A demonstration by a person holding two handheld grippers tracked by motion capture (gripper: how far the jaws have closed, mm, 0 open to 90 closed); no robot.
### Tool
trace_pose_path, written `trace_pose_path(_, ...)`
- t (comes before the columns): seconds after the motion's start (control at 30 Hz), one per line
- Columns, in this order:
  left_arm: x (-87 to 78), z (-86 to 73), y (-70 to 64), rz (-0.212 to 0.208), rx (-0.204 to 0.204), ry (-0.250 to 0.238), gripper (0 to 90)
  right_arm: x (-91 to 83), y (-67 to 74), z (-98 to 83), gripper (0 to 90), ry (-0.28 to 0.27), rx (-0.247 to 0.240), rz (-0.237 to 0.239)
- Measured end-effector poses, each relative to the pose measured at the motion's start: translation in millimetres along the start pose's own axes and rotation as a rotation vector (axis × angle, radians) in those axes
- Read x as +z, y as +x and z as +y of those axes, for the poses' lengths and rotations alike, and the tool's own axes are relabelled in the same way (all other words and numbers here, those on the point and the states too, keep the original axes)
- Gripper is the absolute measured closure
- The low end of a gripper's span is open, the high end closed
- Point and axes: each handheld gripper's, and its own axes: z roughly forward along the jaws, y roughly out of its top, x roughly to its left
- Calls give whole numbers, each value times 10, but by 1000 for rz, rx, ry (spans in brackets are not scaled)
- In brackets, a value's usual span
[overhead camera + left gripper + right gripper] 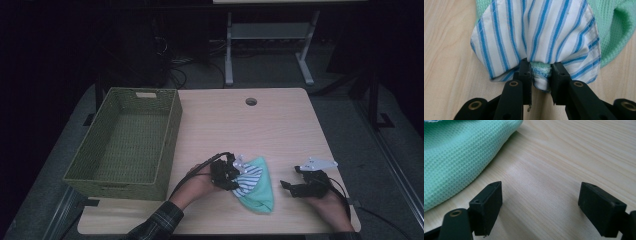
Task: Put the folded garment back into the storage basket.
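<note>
While the table (280, 125) stays mostly bare, we're at the grab step. The basket (172, 125) sits at the table's left, nothing visible inside. The cloth (256, 186), green knit with a striped white-and-blue part, lies bunched near the front edge, between our hands and well apart from the basket. Our left gripper (541, 72) is clamped on the cloth's gathered edge, fabric pinched between the jaws. Our right gripper (540, 202) is released, jaws wide over bare wood, just beside the cloth's green side, not touching it. Likely next: lift with the left, carry left to the basket. That needs the pinch to hold both layers and the trailing fabric to clear the basket's rim.
</note>
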Motion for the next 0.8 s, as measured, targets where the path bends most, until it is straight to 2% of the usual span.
trace_pose_path(0.17,-35,-20,31,-29,-35,-4,748,4,4,1,167,2,0,-1)
trace_pose_path(0.33,-127,-15,41,-25,-52,-21,749,6,4,2,155,4,2,-5)
trace_pose_path(0.7,-375,-11,79,-28,-106,-100,751,6,3,2,149,7,5,-9)
trace_pose_path(0.8,-434,-4,83,-30,-108,-117,751,6,3,2,148,7,6,-9)
